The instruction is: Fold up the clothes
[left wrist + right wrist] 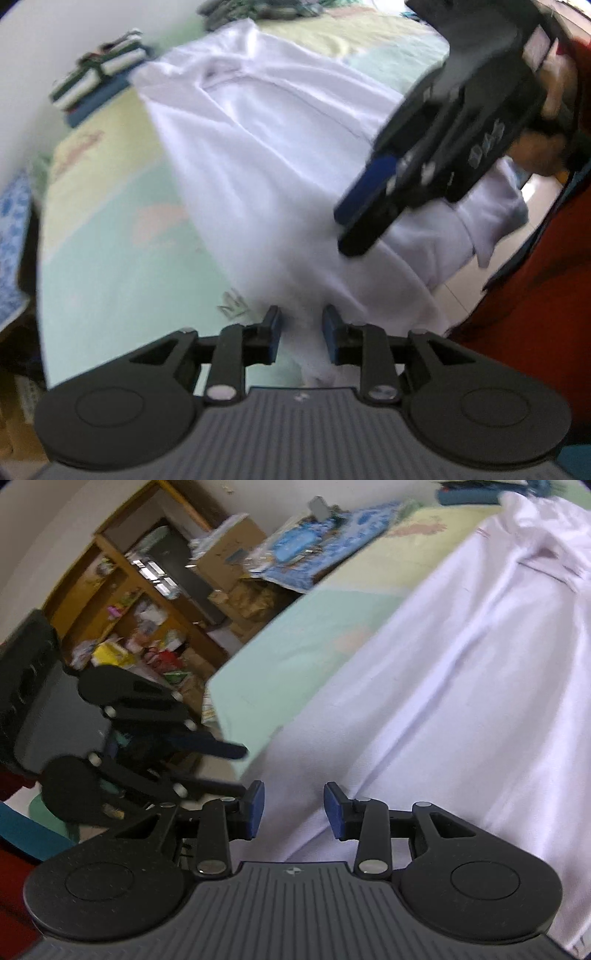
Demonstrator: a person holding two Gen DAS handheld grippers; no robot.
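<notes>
A white shirt (258,147) lies spread lengthwise on the bed, collar end far and hem near; the right wrist view shows the same shirt (443,701). My left gripper (301,332) is at the near hem. A fold of the white cloth runs through the gap between its jaws, but the pads stand apart from it. My right gripper (293,808) hovers over the shirt's lower part with jaws apart and nothing clamped. In the left wrist view the right gripper (351,225) points down at the shirt's right side. The left gripper (240,770) shows at the bed's edge.
A pastel green and yellow sheet (110,258) covers the bed. A folded stack of clothes (99,85) sits at the far left corner, with more garments (258,11) heaped at the far end. A person in red (535,295) stands at the right. Cluttered wooden shelves (122,602) and boxes (229,550) stand beyond the bed.
</notes>
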